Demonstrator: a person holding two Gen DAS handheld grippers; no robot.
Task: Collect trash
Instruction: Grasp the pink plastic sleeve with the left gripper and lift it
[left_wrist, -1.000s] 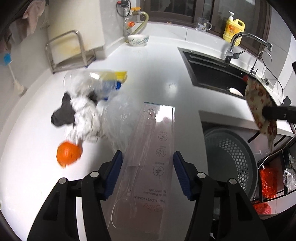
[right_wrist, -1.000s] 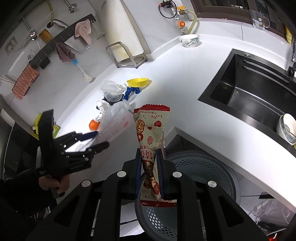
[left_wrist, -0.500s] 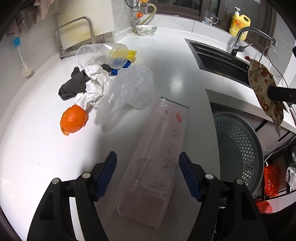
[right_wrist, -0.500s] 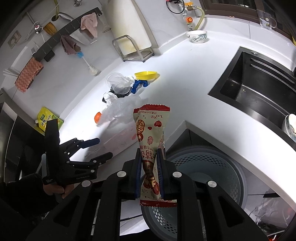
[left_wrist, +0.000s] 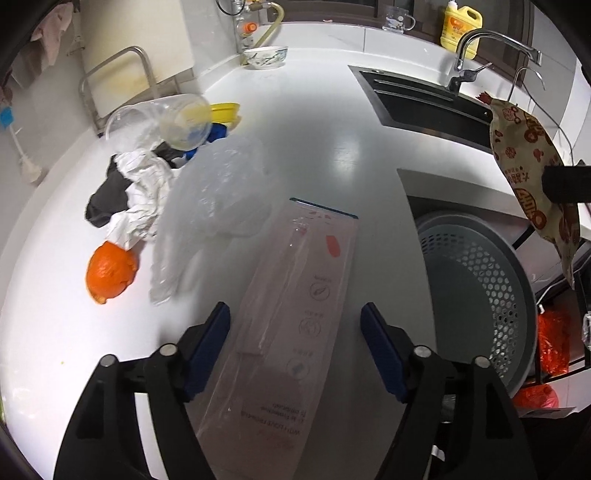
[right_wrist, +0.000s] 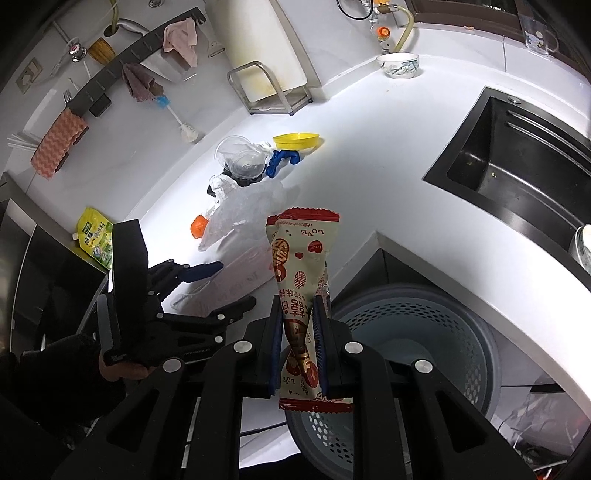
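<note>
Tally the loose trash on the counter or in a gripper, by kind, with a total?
Clear plastic (cup, bag, flat package): 3
Printed snack wrapper, in the right gripper: 1
Crumpled paper: 1
Orange peel: 1
Total: 6

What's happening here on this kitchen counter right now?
A person is clearing trash with two handheld grippers. The right gripper is shut on a red and cream snack wrapper, held above the grey basket. The left gripper straddles a flat clear plastic package on the white counter, its jaws closing but not yet touching it. An orange peel and crumpled plastic remain.
</note>
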